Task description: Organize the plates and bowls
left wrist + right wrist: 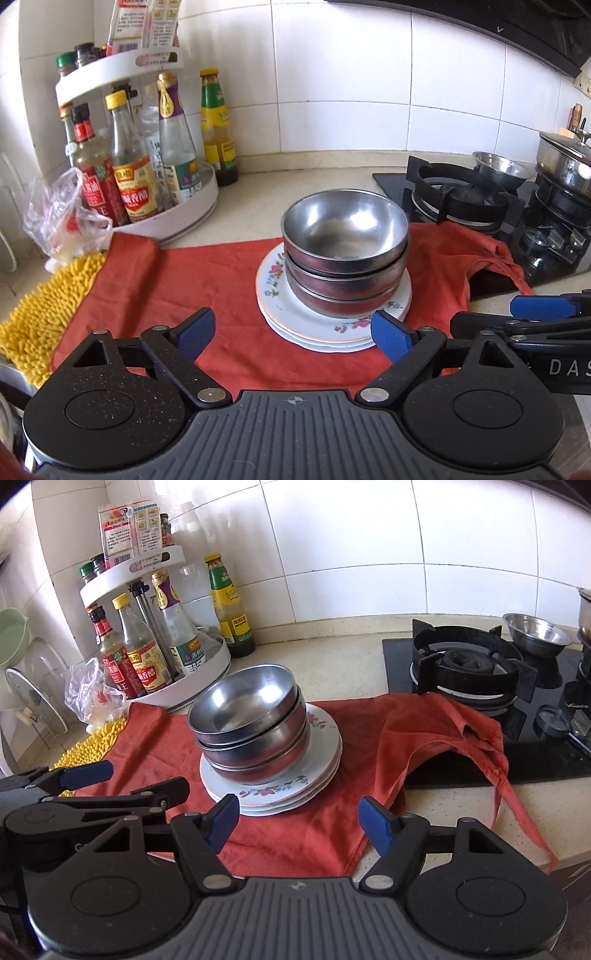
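3 steel bowls [345,254] are sitting nested one inside another on a stack of floral plates [284,295], and that stack is resting on a red cloth [207,280] spread over the pale surface [317,173]. The top bowl is tilting slightly in the right wrist view.

The left gripper [293,332] is hovering just in front of the plates with its jaws standing wide and nothing between them; its right blue pad [391,336] is overlapping the near rim of the plate stack in the left wrist view, though whether it is touching is unclear. The right gripper [299,825] is hanging just beside it, to the right of the stack, jaws also apart and gripping nothing, with only cloth showing between them.

A 2-tier white rack of sauce bottles [147,177] is standing at the back left, near a yellow chenille mat [48,310] and a crumpled plastic bag [62,214]. A gas stove [469,664] is occupying the right side, with 1 small steel bowl [537,635] sitting behind the burner.
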The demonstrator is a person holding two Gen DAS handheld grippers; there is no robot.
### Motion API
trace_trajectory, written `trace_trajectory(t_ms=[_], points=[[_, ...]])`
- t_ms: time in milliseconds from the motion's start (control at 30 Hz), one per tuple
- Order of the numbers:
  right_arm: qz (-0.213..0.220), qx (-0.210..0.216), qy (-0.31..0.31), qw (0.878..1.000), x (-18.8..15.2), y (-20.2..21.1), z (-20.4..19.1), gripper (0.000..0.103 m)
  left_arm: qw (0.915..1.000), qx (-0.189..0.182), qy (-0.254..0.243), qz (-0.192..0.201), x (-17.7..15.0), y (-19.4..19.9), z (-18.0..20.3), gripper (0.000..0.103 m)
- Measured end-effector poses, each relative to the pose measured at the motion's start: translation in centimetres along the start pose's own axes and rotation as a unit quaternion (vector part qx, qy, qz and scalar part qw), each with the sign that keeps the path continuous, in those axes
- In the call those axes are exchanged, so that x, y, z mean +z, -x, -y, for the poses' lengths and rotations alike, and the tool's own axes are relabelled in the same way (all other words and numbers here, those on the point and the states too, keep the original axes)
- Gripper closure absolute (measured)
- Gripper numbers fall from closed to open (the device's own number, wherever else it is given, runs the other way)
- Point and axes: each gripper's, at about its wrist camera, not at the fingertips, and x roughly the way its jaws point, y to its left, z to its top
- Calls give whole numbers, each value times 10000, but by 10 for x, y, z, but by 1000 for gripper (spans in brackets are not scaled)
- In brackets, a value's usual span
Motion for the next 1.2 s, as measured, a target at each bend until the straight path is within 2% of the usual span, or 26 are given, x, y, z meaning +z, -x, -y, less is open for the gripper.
trace_trajectory(t_ms=[167, 200, 267, 367, 667, 900, 1200], points=[[118, 199, 28, 9997, 2, 4, -2, 34, 9996, -132, 196, 164, -3, 4, -9, 7], [142, 238, 44, 9996, 2, 4, -2, 34, 9993, -129, 270, 203, -4, 4, -11, 2], [149, 350, 115, 9992, 2, 3, -4, 34, 9990, -118, 351, 263, -4, 2, -13, 0], [124, 413, 103, 9990, 3, 0, -5, 34, 9990, -174, 406, 61, 2, -4, -14, 1], [72, 483, -17, 9988, 4, -2, -1, 32, 9983, -255, 518, 102, 3, -6, -17, 0], [90, 494, -225, 9985, 2, 0, 6, 31, 9975, -571, 338, -241, 5, -16, -13, 0], [171, 541, -312, 9979, 2, 3, 4, 31, 9987, -495, 135, 39, 2, -9, -11, 0]])
